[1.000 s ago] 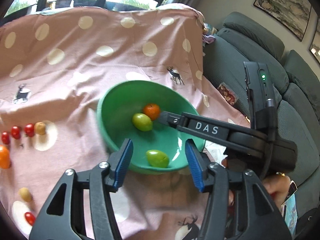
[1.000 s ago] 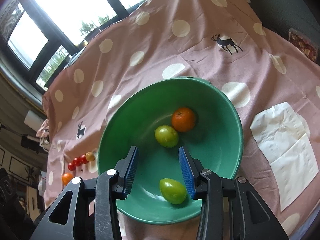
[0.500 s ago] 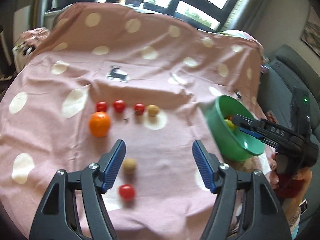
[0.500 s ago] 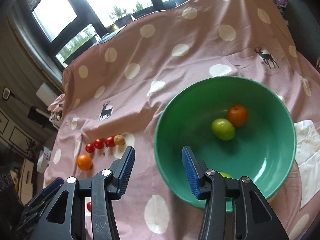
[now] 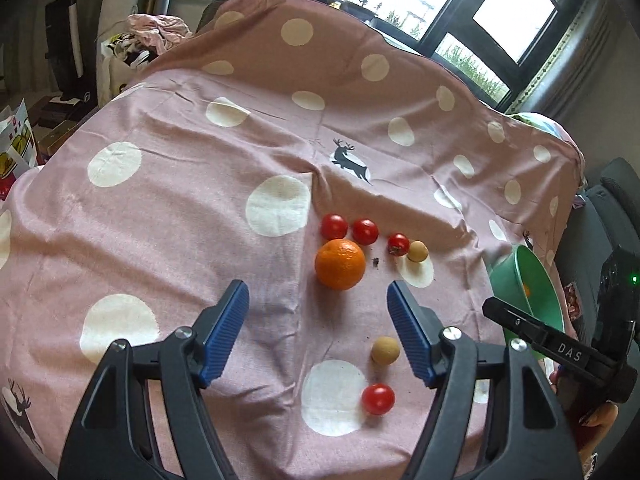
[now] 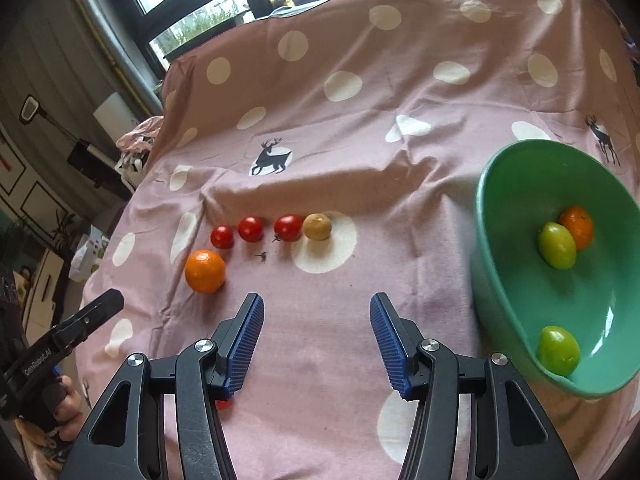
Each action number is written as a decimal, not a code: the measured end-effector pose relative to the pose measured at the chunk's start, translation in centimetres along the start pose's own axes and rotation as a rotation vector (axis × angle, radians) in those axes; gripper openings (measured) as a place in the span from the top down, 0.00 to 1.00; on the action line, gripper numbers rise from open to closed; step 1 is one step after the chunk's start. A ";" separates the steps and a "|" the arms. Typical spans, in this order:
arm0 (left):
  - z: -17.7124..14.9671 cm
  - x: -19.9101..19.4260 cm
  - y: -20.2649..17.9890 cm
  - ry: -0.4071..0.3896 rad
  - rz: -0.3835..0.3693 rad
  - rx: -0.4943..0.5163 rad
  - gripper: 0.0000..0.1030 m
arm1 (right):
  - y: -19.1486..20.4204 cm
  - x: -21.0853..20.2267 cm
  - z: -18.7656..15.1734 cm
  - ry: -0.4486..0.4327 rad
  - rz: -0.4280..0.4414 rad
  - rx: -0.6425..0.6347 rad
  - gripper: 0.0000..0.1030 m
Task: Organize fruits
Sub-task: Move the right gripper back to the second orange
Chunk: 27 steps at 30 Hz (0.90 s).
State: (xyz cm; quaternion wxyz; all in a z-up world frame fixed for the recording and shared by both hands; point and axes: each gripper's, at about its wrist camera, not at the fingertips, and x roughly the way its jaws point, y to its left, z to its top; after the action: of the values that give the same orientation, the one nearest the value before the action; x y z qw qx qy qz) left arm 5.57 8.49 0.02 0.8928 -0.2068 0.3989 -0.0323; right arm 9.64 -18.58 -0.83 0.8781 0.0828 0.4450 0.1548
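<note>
An orange (image 5: pixel 340 264) lies on the pink cloth, with three red tomatoes (image 5: pixel 364 231) and a tan fruit (image 5: pixel 417 251) in a row behind it. A second tan fruit (image 5: pixel 385 350) and a red tomato (image 5: pixel 377 399) lie nearer. My left gripper (image 5: pixel 318 316) is open and empty, just short of the orange. My right gripper (image 6: pixel 316 328) is open and empty above bare cloth. The green bowl (image 6: pixel 504 264) at the right holds two green fruits (image 6: pixel 557 245) and a small orange (image 6: pixel 578 227).
The pink dotted cloth (image 5: pixel 168 216) covers the table and drapes over its edges. A grey sofa (image 5: pixel 616 200) stands at the right. Bags and boxes (image 5: pixel 24 144) sit on the floor at the left. Windows are behind.
Both grippers have swung left, away from the bowl. The left gripper has come close to the orange. The right gripper left the bowl and is now over the cloth.
</note>
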 end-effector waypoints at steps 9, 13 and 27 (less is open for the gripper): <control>0.6 0.1 2.4 0.014 0.023 -0.080 0.30 | 6.1 3.9 1.6 0.061 0.112 -0.024 0.46; 0.8 0.1 3.1 0.023 0.018 -0.106 0.30 | 7.5 6.9 2.3 0.129 0.129 0.002 0.46; 0.9 0.9 2.3 0.034 0.045 -0.078 0.31 | 8.9 11.4 2.9 0.175 0.160 0.051 0.59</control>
State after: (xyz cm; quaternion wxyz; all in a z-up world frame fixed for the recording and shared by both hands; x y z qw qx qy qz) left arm 6.55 10.68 -0.97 0.8777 -0.2318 0.4194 -0.0001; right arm 16.55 -6.30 -5.16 0.8185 0.1264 0.5156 0.2197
